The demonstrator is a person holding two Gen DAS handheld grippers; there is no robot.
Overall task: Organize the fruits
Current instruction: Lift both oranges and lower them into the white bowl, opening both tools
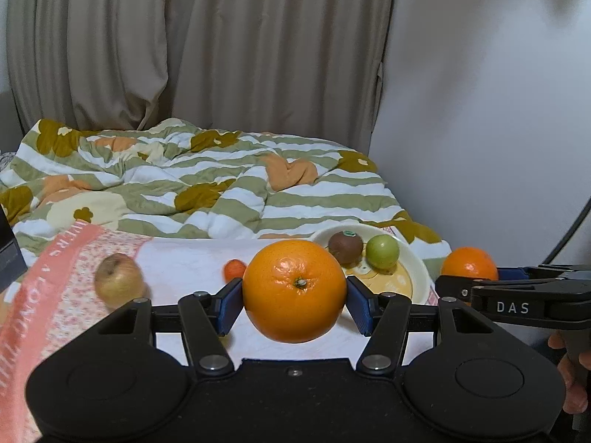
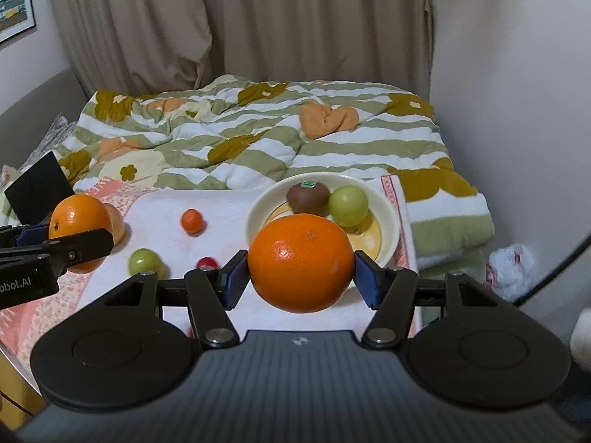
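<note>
Left gripper (image 1: 294,297): clamped on one large orange (image 1: 294,289), held above the white cloth (image 1: 192,258). Right gripper (image 2: 301,271): clamped on a second orange (image 2: 301,262), held just in front of the cream bowl (image 2: 384,229), which contained a kiwi (image 2: 307,198) and a green fruit (image 2: 348,205). On the cloth lay an apple (image 1: 119,280), a small tangerine (image 2: 192,220), another green fruit (image 2: 143,261) and a red item, partly hidden.

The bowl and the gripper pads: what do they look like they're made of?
The bowl looks like glazed ceramic, possibly melamine: smooth cream rim with a soft sheen and a printed yellow centre. The pads on the right gripper look like matte blue rubber or soft plastic, ribbed on their faces, set in black hard-plastic linkages; they press the orange without visible denting.
</note>
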